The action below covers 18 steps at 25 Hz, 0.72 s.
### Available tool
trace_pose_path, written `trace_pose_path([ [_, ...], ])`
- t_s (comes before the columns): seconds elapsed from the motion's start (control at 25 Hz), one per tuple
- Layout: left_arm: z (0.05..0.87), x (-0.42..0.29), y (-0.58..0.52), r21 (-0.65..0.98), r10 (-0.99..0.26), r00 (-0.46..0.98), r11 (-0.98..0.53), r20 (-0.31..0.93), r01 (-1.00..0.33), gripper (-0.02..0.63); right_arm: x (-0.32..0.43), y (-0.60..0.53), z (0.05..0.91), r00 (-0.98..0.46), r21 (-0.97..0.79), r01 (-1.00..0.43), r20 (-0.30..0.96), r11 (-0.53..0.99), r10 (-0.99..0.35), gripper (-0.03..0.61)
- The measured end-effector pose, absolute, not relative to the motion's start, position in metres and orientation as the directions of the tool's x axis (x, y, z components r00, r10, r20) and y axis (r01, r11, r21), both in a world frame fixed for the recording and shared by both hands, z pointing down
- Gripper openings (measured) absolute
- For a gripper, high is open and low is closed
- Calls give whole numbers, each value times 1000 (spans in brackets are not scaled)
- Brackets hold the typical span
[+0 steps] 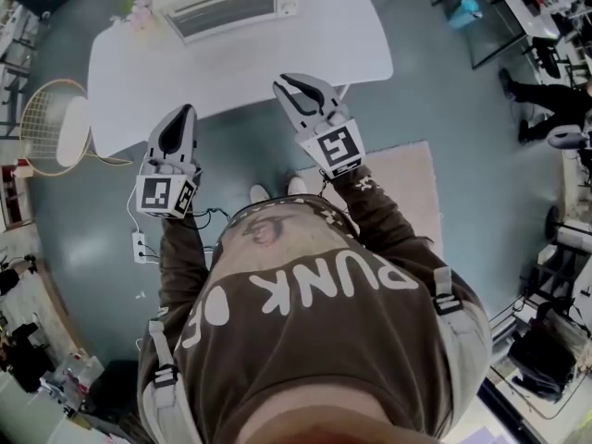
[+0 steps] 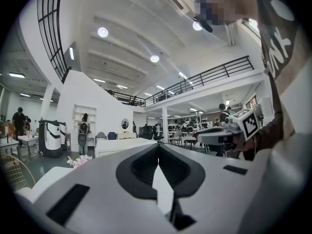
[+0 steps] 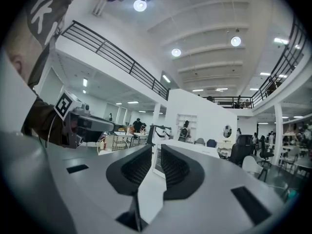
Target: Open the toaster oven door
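The white toaster oven (image 1: 227, 3) stands at the far edge of the white table (image 1: 240, 63), its glass door facing me and lying flat against the front. My left gripper (image 1: 188, 109) hovers at the table's near edge with its jaws shut and nothing in them. My right gripper (image 1: 280, 81) is over the table's near part, jaws a narrow gap apart and empty. Both are well short of the oven. The left gripper view shows the left gripper (image 2: 158, 146) and the oven (image 2: 119, 144) beyond it. In the right gripper view, the oven (image 3: 190, 146) lies past the right gripper (image 3: 157, 149).
Pink flowers (image 1: 139, 12) lie on the table left of the oven. A badminton racket (image 1: 51, 123) rests on the floor at the left. A power strip (image 1: 139, 246) and a beige rug (image 1: 407, 188) lie by my feet. A person (image 1: 546, 100) is at the far right.
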<state>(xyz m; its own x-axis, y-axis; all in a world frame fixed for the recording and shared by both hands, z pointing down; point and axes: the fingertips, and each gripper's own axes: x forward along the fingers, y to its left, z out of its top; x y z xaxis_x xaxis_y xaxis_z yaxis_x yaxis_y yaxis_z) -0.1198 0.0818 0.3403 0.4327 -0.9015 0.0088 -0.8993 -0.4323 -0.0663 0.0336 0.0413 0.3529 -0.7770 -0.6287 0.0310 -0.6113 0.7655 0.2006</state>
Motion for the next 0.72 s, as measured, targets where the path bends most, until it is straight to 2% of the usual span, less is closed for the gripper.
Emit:
trace_pose_path([
  [0.2,331,-114,74,-55,-904,427,-426,-7,-903,15,36,32,354,-793,192,-591,38,784,-608,121],
  [0.32,333,-101,68,-62,-900,436,-435,1,-898,71,45,24,355,-798,185,-586,34,789,-601,137],
  [0.44,334,-89,63,-75,-896,445,-444,11,-893,164,52,15,356,-806,172,-578,32,797,-591,167],
  [0.48,334,-88,61,-79,-897,442,-442,15,-894,175,53,12,357,-808,168,-576,33,800,-588,181],
  [0.72,337,-97,44,-87,-910,412,-414,32,-906,190,52,-8,360,-817,179,-556,59,811,-573,202],
])
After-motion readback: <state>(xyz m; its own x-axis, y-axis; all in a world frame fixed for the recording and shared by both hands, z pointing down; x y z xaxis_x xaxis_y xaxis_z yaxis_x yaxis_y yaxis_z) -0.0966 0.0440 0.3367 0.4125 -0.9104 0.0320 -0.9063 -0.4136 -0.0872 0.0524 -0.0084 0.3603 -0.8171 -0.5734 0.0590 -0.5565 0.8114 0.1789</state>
